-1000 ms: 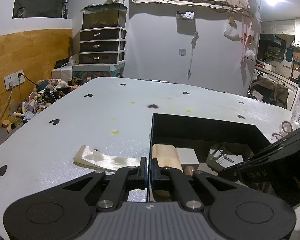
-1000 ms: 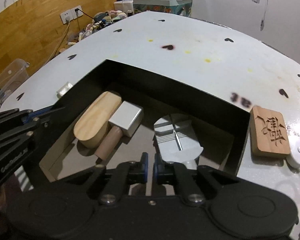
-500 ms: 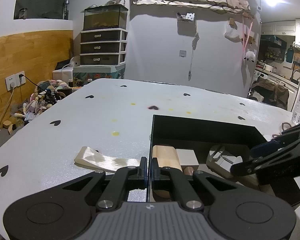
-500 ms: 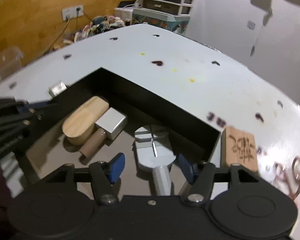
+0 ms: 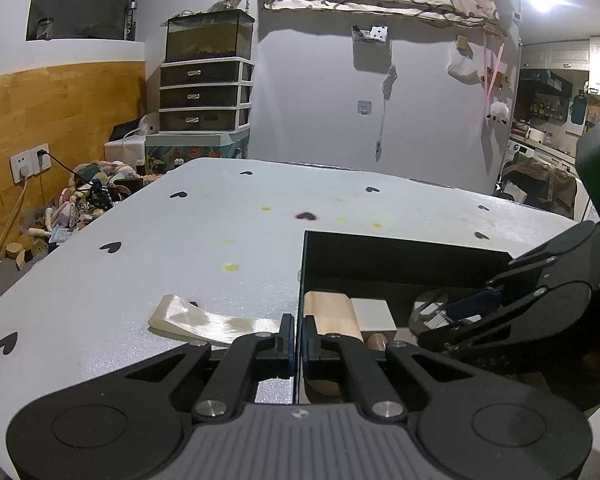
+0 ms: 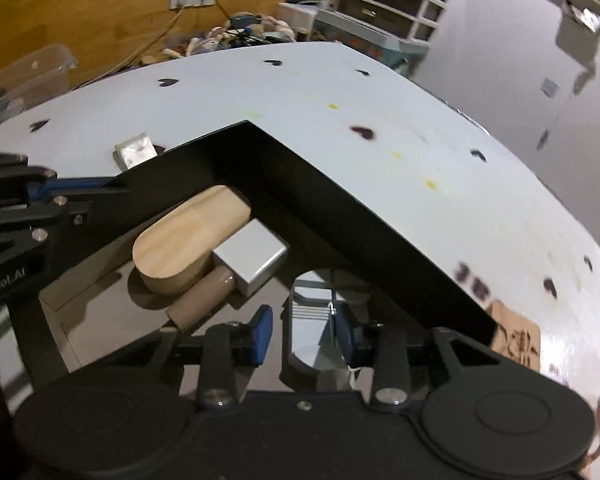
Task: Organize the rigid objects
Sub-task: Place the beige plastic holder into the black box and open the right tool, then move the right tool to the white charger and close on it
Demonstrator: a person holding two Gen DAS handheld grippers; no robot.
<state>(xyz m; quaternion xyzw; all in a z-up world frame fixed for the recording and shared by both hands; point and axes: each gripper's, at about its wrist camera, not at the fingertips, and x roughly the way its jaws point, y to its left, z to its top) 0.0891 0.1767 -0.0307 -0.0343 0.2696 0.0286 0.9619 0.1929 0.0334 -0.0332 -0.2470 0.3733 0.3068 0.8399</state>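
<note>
A black box (image 6: 340,200) stands on the white table. It holds a rounded wooden block (image 6: 188,240), a silver block (image 6: 256,260), a wooden cylinder (image 6: 200,300) and a round grey metal tool (image 6: 320,316). My left gripper (image 5: 299,332) is shut on the box's left wall (image 5: 300,280). My right gripper (image 6: 304,332) is open, its blue pads either side of the grey tool inside the box. It also shows in the left wrist view (image 5: 460,316).
A pale flat strip (image 5: 204,320) lies on the table left of the box. A carved wooden tile (image 6: 516,340) lies right of the box. A clear plastic container (image 6: 24,76) sits off the table's left edge. Drawers (image 5: 204,96) stand by the far wall.
My right gripper opened, letting go of the grey tool, and now sits lower over it with the jaws narrower than half a second ago. My left gripper has not moved.
</note>
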